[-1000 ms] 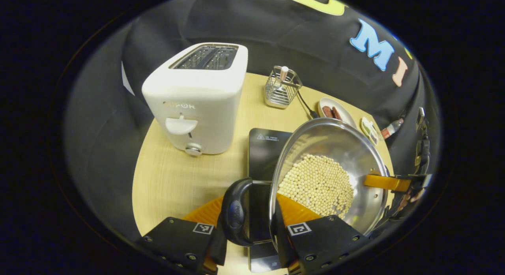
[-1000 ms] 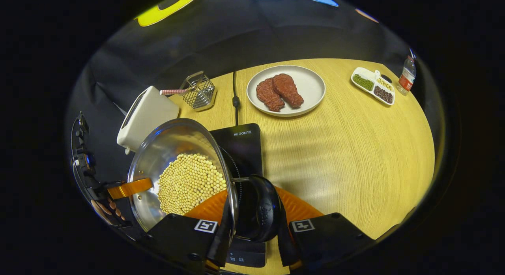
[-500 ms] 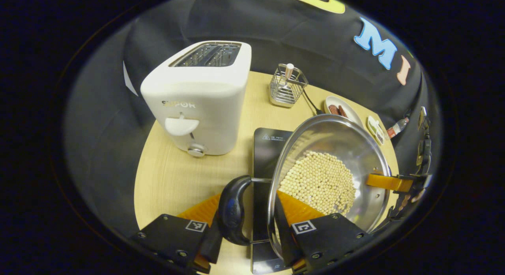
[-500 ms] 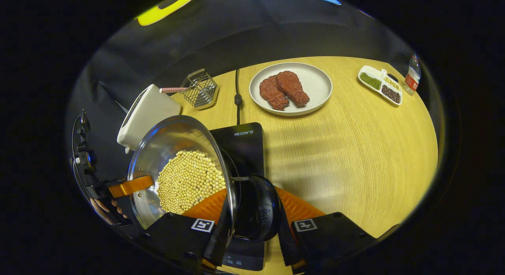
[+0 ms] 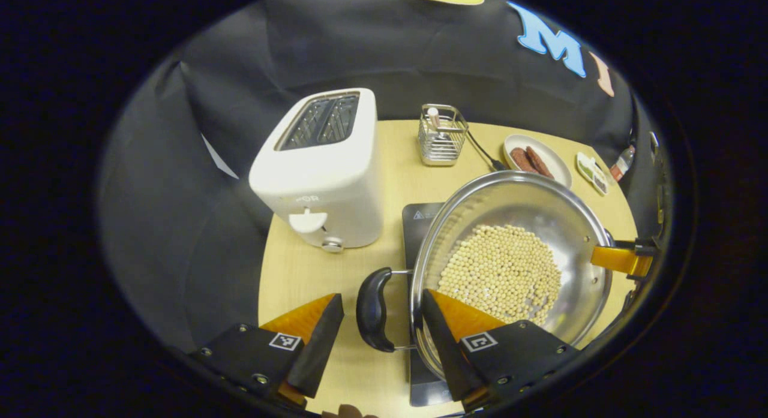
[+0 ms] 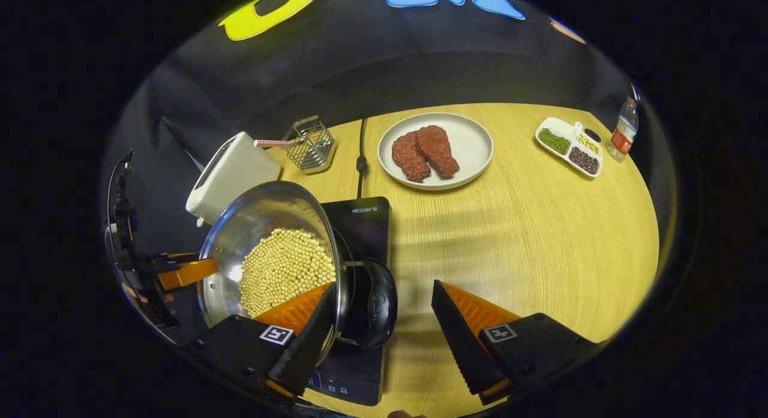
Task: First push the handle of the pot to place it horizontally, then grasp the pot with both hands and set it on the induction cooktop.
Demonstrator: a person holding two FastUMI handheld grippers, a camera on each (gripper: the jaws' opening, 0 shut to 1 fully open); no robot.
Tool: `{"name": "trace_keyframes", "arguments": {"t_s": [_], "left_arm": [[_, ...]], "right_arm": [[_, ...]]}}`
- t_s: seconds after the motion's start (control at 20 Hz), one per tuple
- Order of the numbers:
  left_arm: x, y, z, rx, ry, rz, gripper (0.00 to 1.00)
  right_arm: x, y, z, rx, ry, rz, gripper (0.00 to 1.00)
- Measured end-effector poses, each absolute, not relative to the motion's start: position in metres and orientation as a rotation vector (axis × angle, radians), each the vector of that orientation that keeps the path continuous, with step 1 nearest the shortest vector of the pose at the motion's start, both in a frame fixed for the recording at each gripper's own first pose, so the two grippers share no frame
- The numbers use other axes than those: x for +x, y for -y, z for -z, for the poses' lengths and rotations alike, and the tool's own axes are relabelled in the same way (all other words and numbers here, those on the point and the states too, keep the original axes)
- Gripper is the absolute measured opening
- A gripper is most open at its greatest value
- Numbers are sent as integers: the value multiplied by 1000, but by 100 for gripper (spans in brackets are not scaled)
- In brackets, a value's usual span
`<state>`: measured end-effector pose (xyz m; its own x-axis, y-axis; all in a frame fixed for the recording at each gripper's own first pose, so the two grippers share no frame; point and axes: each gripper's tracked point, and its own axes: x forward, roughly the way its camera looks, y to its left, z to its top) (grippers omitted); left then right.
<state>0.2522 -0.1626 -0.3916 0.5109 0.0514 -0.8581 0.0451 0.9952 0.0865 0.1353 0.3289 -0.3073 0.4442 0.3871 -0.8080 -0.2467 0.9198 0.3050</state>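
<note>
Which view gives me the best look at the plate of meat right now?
The right gripper view: the plate sits near the middle, whole, with both pieces of meat plain on it. In the left gripper view the same plate is small and far off beyond the pot, its near edge cut by the pot's rim.

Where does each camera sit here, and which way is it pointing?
Left gripper view: rides the left hand-held gripper, looking across the pot toward the toaster; its own open fingers show below.
Right gripper view: rides the right hand-held gripper, facing the plate of meat; its fingers are open.
Shared: pot, induction cooktop, toaster.
</note>
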Motion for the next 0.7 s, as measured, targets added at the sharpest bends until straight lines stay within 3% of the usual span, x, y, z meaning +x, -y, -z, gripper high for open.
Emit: {"name": "trace_keyframes", "arguments": {"t_s": [0.1, 0.25, 0.3, 0.7], "left_arm": [[249, 166, 365, 129, -983, -20, 81], [252, 173, 311, 189, -851, -68, 81], [248, 182, 291, 192, -802, -71, 81], [220, 308, 176, 174, -536, 36, 78]], "right_arm": [[136, -316, 288, 142, -967, -387, 100], [132, -284, 257, 97, -864, -351, 94], [128, -273, 247, 93, -841, -340, 98], [109, -146, 153, 95, -573, -223, 98]]}}
